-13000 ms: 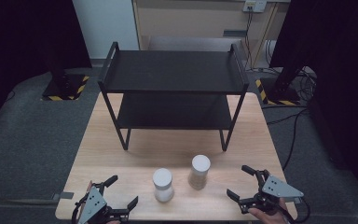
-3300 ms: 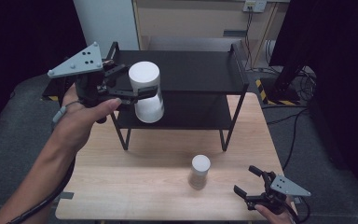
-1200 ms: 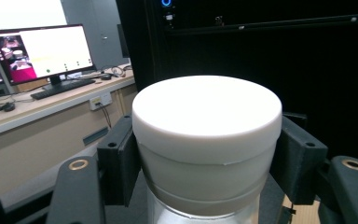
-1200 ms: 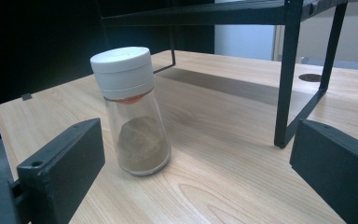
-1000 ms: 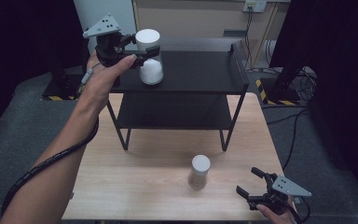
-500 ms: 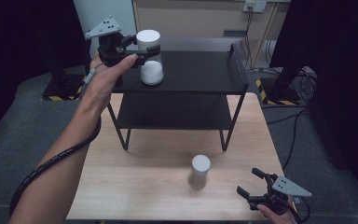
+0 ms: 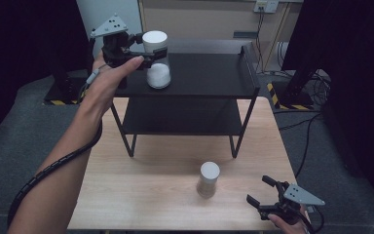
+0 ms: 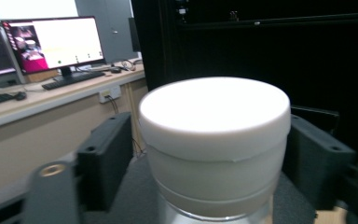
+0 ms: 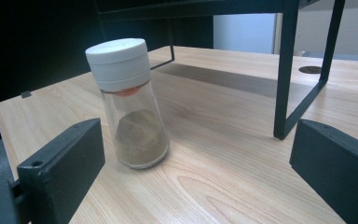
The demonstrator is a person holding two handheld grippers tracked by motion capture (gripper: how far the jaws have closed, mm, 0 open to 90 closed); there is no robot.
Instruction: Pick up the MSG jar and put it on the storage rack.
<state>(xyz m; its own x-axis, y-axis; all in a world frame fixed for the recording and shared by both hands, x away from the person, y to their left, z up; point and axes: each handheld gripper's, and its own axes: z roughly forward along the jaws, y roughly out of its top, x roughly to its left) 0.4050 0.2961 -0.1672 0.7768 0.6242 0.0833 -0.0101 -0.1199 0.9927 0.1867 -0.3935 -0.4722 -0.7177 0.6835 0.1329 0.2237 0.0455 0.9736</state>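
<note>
A glass shaker (image 7: 157, 61) with a white cap and white powder stands upright on the top of the black two-tier rack (image 7: 209, 73), near its left end. My left gripper (image 7: 151, 50) is shut on it just under the cap; the left gripper view shows the cap (image 8: 214, 121) between both jaws. A second shaker (image 7: 208, 179) with brown powder stands on the wooden table (image 7: 141, 195) in front of the rack. My right gripper (image 7: 259, 190) rests open at the table's front right corner, and the brown shaker (image 9: 129, 105) stands a little ahead of its jaws, to their left.
The rack's lower shelf (image 7: 185, 117) is bare and its legs (image 9: 286, 70) stand on the table's far half. A desk with a monitor (image 8: 51, 44) lies beyond the rack. Dark floor surrounds the table.
The left gripper has carried the white shaker from the table's front up onto the rack's top shelf; over the last second it barely moves. The right gripper stays put.
</note>
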